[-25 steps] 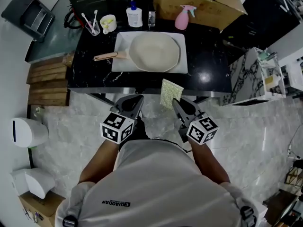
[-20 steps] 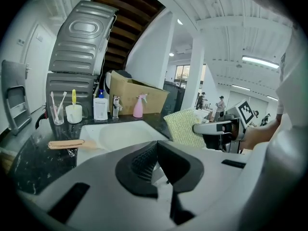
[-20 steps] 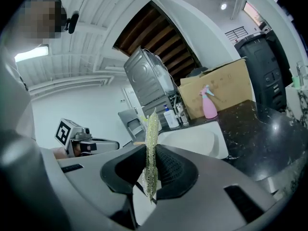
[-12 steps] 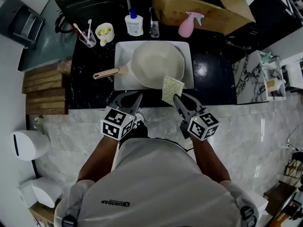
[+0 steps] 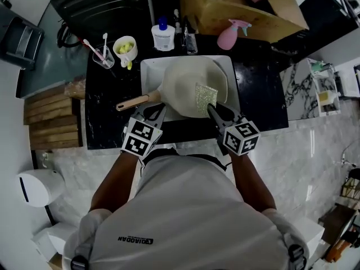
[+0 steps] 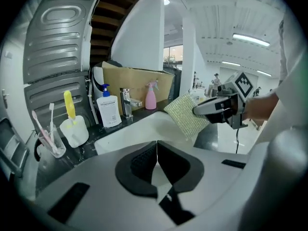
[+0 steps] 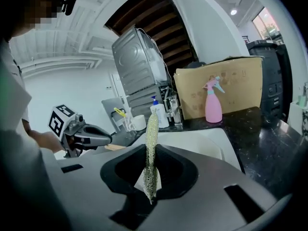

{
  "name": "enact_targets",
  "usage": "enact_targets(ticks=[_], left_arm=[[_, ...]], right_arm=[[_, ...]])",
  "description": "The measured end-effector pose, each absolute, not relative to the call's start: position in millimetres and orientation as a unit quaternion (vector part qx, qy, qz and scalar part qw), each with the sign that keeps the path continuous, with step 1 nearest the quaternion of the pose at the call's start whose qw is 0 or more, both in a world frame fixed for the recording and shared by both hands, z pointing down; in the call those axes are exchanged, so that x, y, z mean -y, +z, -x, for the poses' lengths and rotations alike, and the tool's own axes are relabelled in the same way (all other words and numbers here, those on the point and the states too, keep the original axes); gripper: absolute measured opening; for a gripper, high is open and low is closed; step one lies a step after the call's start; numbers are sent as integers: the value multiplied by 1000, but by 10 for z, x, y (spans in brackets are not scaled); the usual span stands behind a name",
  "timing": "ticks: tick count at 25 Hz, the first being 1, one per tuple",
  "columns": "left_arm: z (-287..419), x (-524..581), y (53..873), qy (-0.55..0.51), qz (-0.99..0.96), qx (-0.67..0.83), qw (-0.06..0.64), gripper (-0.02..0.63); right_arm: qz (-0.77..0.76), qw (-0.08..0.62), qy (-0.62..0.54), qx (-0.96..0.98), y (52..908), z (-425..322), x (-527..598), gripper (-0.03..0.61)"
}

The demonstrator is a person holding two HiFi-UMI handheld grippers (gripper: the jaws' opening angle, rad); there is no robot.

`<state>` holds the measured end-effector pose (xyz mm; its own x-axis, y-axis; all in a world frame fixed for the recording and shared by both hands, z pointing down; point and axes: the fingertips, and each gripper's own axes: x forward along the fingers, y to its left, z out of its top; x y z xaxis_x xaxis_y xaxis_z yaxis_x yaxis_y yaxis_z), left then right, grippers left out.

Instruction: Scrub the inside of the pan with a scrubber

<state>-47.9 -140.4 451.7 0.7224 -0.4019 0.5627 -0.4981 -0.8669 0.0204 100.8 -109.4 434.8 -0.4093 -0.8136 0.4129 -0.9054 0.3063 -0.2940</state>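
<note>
Cream pan (image 5: 181,83), scrubber (image 5: 206,97) in right gripper (image 5: 211,108)

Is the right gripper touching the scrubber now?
Touching. The right gripper view shows the right gripper with both jaws closed on the scrubber, which stands edge-on between them.

Matt cream pan (image 5: 183,80) with wooden handle (image 5: 138,101), glittery coarse-weave scrubber (image 5: 205,98), glossy black veined counter (image 5: 261,89), brown cardboard box (image 5: 242,7)
</note>
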Motion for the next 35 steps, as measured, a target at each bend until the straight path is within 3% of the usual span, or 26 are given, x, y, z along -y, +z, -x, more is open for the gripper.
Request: enact_targets(ticks=[13, 18, 24, 35], left_arm=[[643, 1813, 5086, 392, -896, 197, 62, 18], [657, 1871, 5251, 432, -882, 178, 58, 128], [768, 2044, 5529, 487, -855, 174, 40, 208], [773, 2035, 5806, 525, -837, 137, 62, 225]], right_arm=[[-537, 172, 245, 789, 4818, -1086, 1774, 81], [-516, 188, 247, 798, 4964, -1137, 2093, 81], [-478, 206, 247, 818, 5063, -1086, 2306, 81], [-530, 263, 216, 777, 5352, -1460, 2809, 81]])
